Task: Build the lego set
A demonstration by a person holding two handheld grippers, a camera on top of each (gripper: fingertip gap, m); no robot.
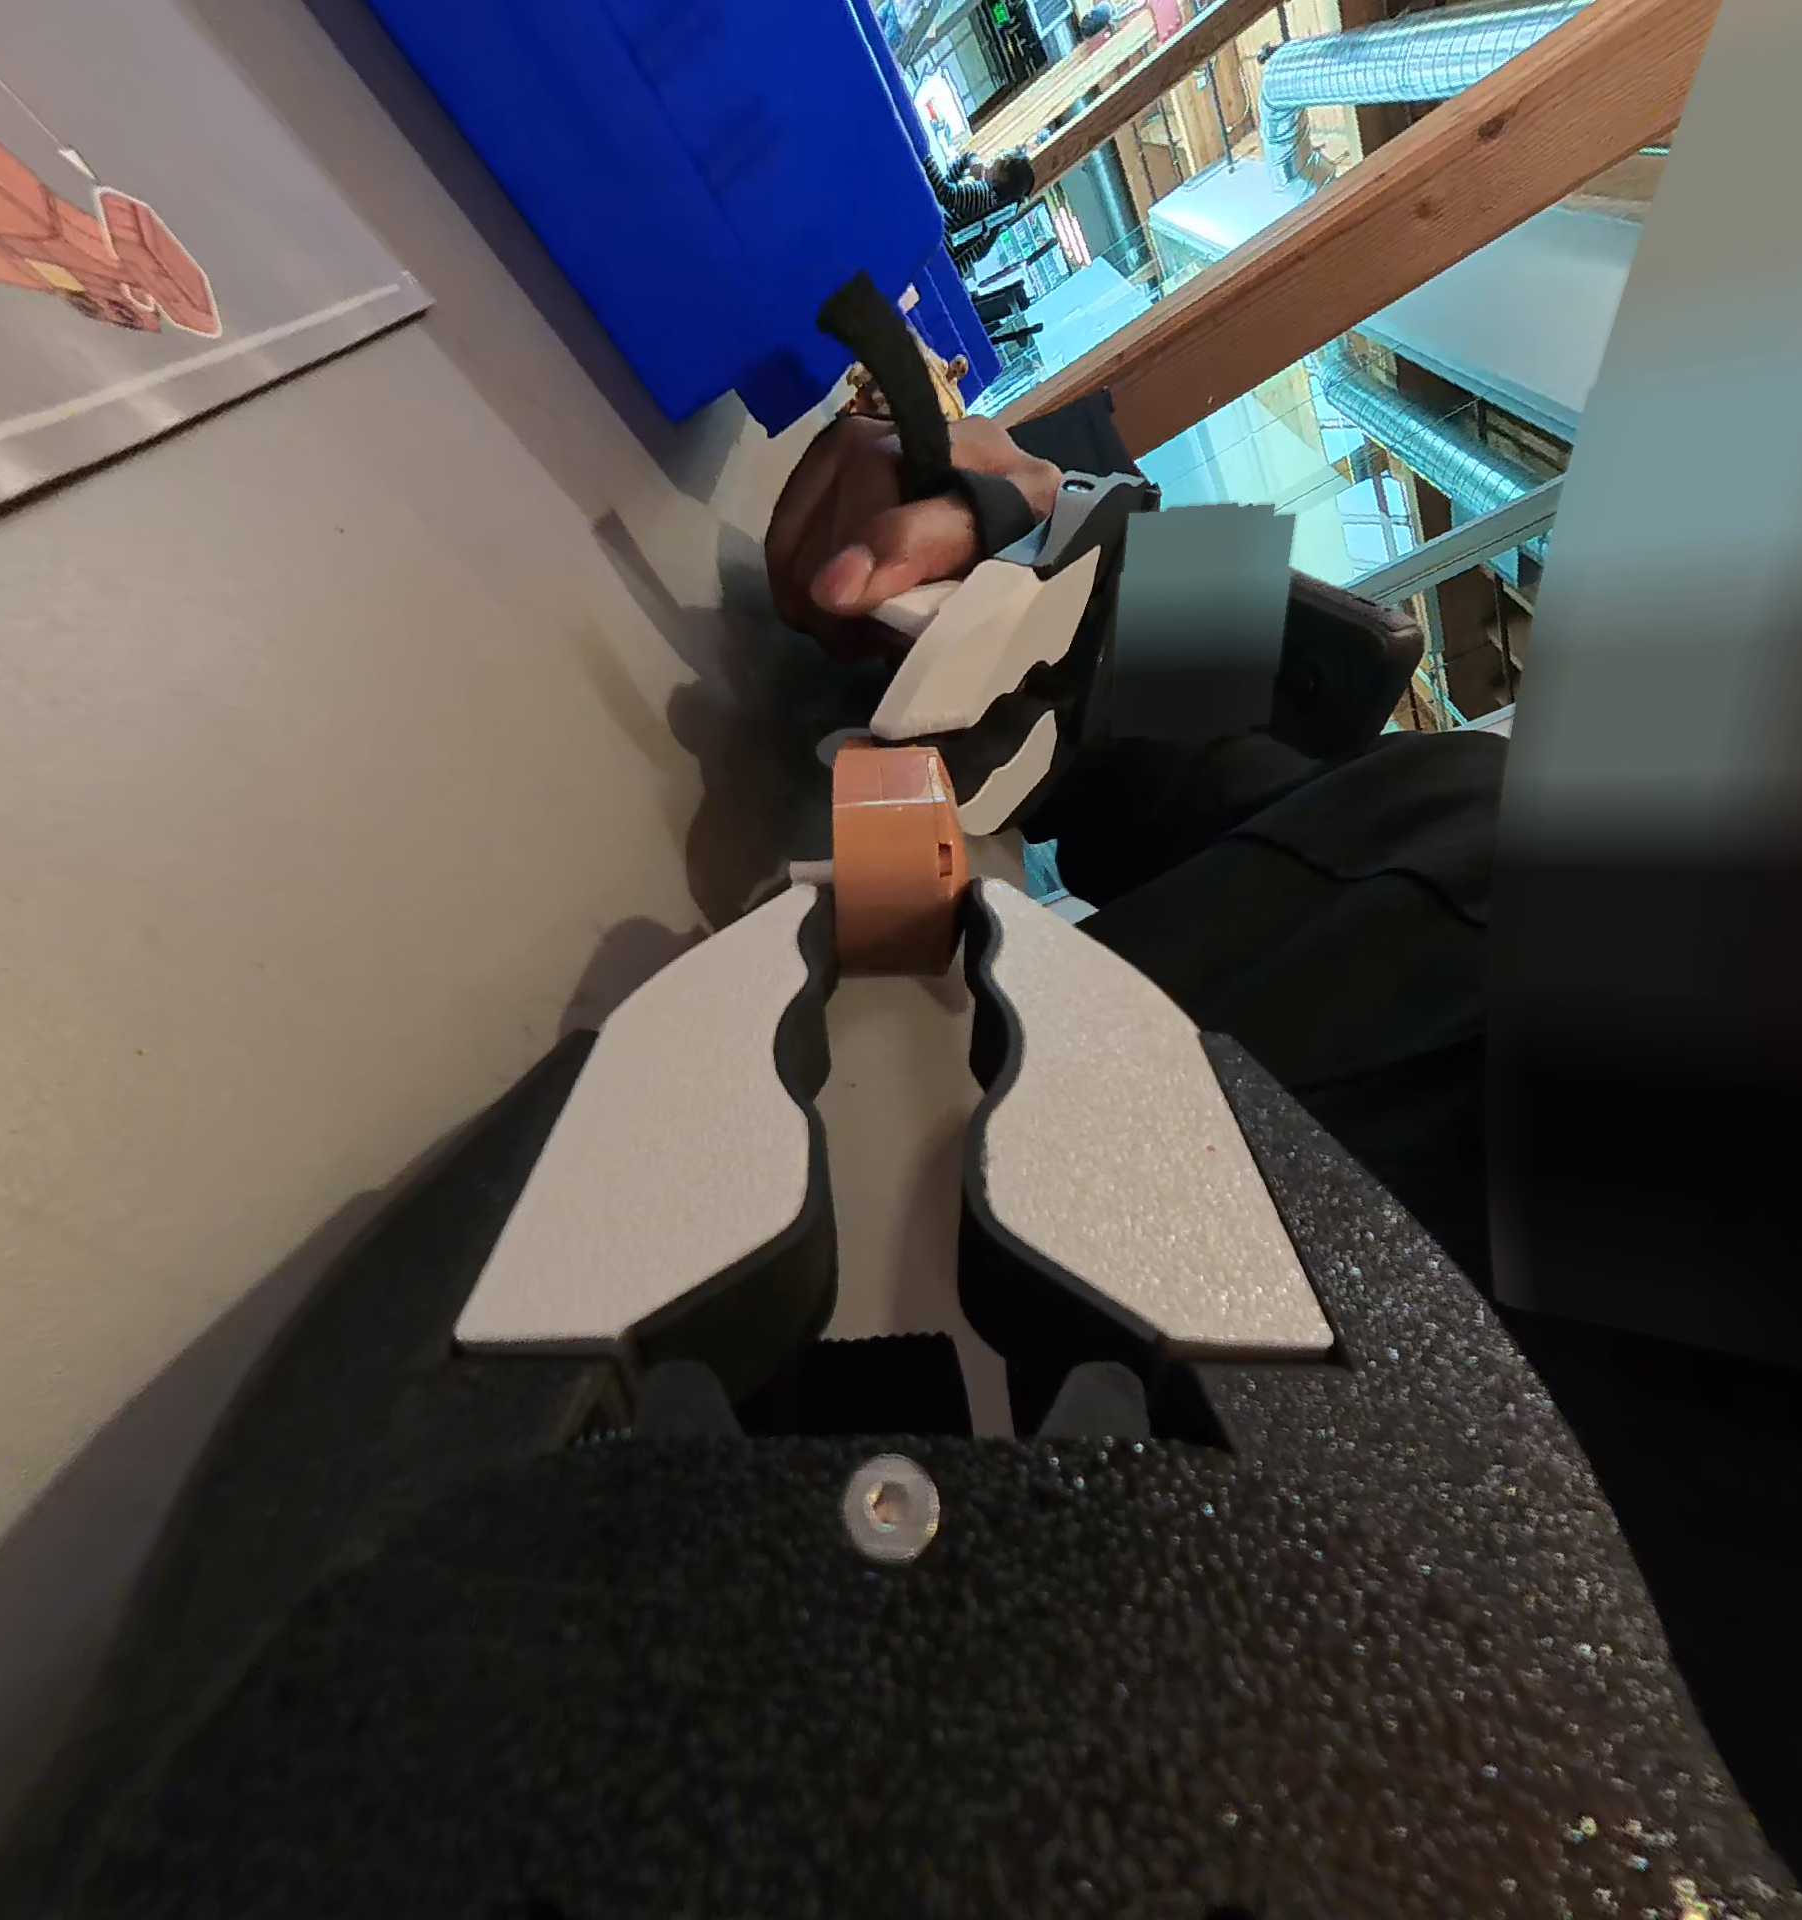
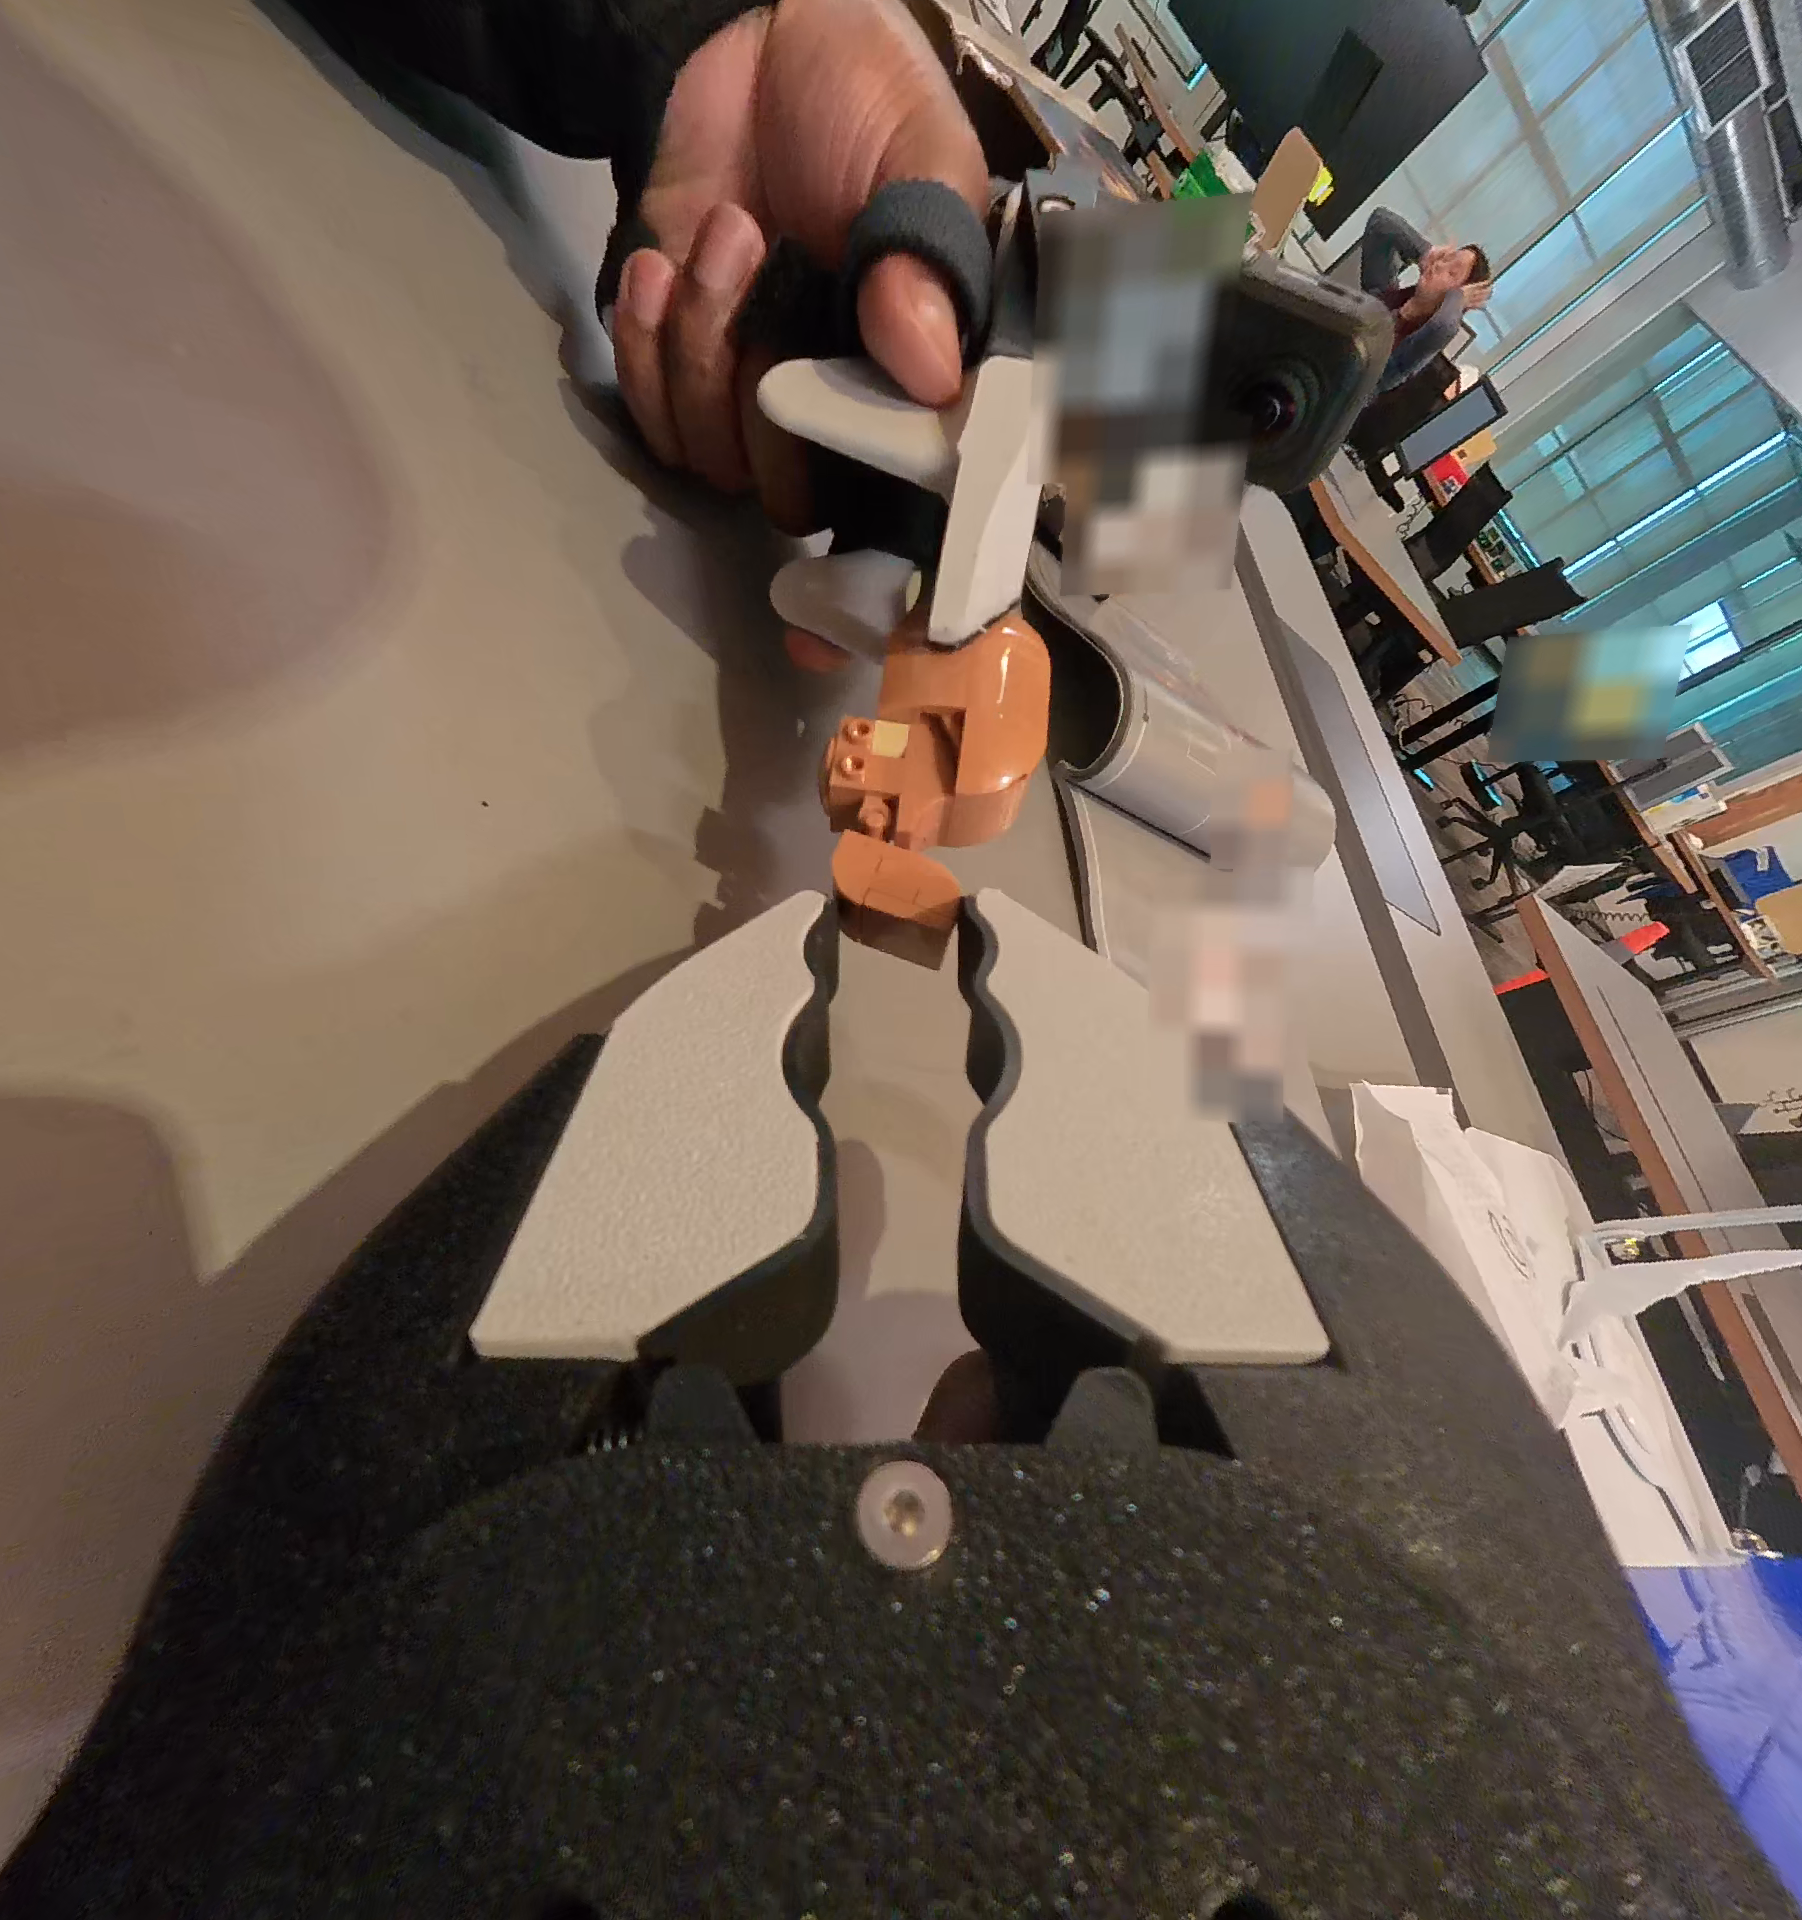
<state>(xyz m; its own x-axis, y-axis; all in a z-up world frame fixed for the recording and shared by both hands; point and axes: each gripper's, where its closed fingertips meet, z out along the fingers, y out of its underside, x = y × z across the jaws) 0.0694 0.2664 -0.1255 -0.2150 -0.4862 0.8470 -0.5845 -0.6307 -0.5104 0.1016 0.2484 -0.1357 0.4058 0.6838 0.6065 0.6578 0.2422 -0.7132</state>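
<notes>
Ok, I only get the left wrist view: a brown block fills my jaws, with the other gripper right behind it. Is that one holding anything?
Observer: Yes, the right gripper is clamped on a small rounded brown piece.
Operator: Is my brown block plain on its far side?
Observer: No, it is stepped there, with studs and one pale tile.
Operator: Anything beyond it?
Observer: A curled grey sheet on the table.
</notes>
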